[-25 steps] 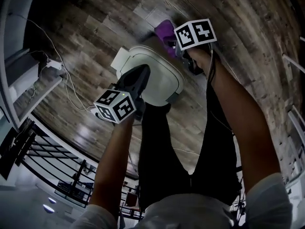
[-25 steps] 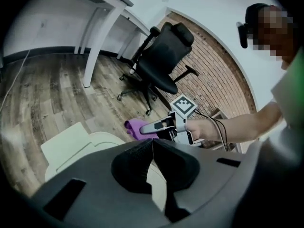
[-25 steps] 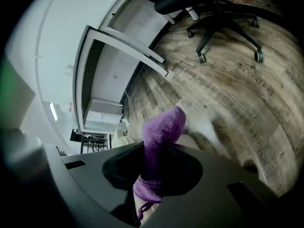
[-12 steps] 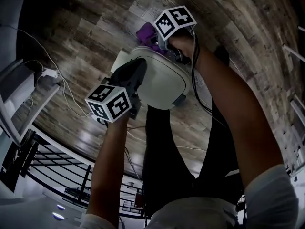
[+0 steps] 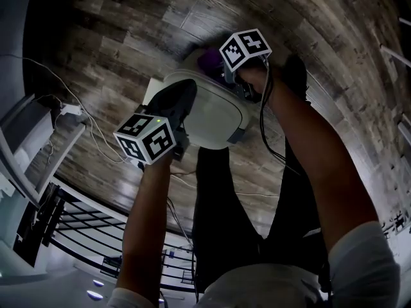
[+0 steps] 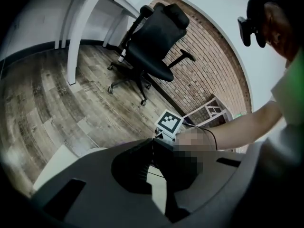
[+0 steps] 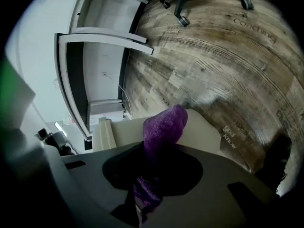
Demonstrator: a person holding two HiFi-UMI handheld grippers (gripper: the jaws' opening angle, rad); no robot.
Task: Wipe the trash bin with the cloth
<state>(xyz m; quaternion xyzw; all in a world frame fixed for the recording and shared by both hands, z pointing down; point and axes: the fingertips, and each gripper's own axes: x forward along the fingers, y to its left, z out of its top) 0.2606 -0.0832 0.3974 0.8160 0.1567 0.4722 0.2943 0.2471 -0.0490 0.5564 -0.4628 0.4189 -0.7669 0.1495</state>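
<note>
— What has changed around the trash bin point(image 5: 218, 117)?

— A second ago I had the purple cloth point(image 5: 209, 59) off the bin's far right corner. Now my right gripper point(image 5: 223, 70) has carried it onto the lid's far edge. Its jaws are clamped on the cloth point(image 7: 164, 127), which bulges out past the tips against the pale lid.

— And your other hand?

— My left gripper point(image 5: 182, 95) has stayed at the bin's near left edge, resting on the lid. Its own view shows the jaws point(image 6: 153, 148) pressed together with nothing between them.

— Anything else near the bin?

— Plank floor point(image 5: 128, 56) all around it, and a black office chair point(image 6: 152, 46) well beyond.
</note>
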